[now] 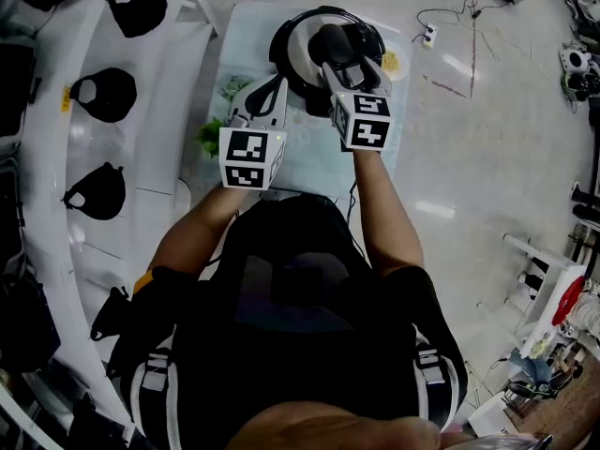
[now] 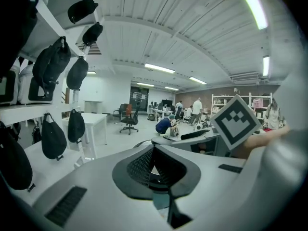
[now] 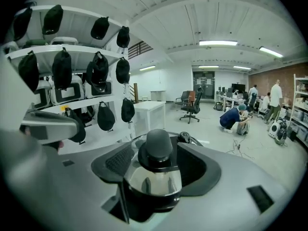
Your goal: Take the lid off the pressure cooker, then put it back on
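Two hand-held grippers are over the bench (image 1: 309, 162). The pressure cooker (image 1: 367, 37) stands at the far end of the bench, with its lid (image 1: 298, 52) seated on it. The right hand-held gripper (image 3: 160, 153) is over the lid with its jaws wide apart. The lid's black knob (image 3: 159, 143) stands between them, with a gap at either pad and no pressure on it. The left hand-held gripper (image 2: 155, 165) is just beside the cooker's near left side, jaws apart, nothing between them.
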Tool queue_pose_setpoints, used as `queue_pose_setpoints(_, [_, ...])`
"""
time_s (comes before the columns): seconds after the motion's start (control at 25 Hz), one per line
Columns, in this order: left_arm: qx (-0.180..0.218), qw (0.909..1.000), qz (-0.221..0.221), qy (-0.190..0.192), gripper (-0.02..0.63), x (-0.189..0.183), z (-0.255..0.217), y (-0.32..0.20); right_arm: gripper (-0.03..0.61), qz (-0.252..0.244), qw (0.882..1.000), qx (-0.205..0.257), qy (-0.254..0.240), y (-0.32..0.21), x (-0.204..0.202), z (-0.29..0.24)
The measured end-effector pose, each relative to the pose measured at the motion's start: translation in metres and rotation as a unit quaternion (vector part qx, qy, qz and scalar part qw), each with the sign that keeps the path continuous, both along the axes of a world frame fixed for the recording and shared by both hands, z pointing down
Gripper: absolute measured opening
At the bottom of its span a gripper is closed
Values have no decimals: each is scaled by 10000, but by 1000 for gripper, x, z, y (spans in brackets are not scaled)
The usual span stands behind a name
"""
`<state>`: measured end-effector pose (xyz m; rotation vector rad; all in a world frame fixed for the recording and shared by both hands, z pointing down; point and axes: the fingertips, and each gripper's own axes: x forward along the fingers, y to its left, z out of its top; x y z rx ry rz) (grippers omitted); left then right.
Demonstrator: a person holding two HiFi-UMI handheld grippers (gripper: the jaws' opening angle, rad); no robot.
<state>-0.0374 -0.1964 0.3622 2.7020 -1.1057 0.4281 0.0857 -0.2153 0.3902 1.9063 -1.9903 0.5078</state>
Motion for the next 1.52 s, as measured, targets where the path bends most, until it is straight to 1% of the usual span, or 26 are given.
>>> queue_pose_setpoints(0.24, [99,9997,221,3,8,-9,-6,24,299,12,9998,157,-87,53,-18,-20])
queue_pose_setpoints(0.36, [163,9992,352,-1,9,-16,-5,38,283,87,9997,186,-93,78,-28,-23])
queue_pose_setpoints(0.48, [146,9989,449,39,9,-22,-4,52,272,107,9996,184,-169,99,-39,-23])
queue_pose_setpoints(0.64, [111,9987,499,87,9,-27,-3,76,268,-70,9995,137,-265,127,-57,-19])
queue_pose_setpoints(0.76, [151,9988,470,56,9,-28,-6,94,268,-254,9990,147,-351,146,-64,-16])
queue_pose_setpoints(0.88, [206,9990,387,-3,9,-29,-8,111,268,-458,9980,114,-429,165,-69,-12])
queue_pose_setpoints(1.04, [209,9997,111,-46,9,-32,-8,135,268,-742,9958,105,-522,190,-71,-9])
queue_pose_setpoints(1.36, [383,9984,-403,-86,9,-23,-18,199,268,-1246,9907,395,-370,241,-60,-29])
queue_pose_setpoints(1.52, [424,9970,-629,-146,9,-20,-20,236,268,-1485,9868,498,-417,272,-56,-39])
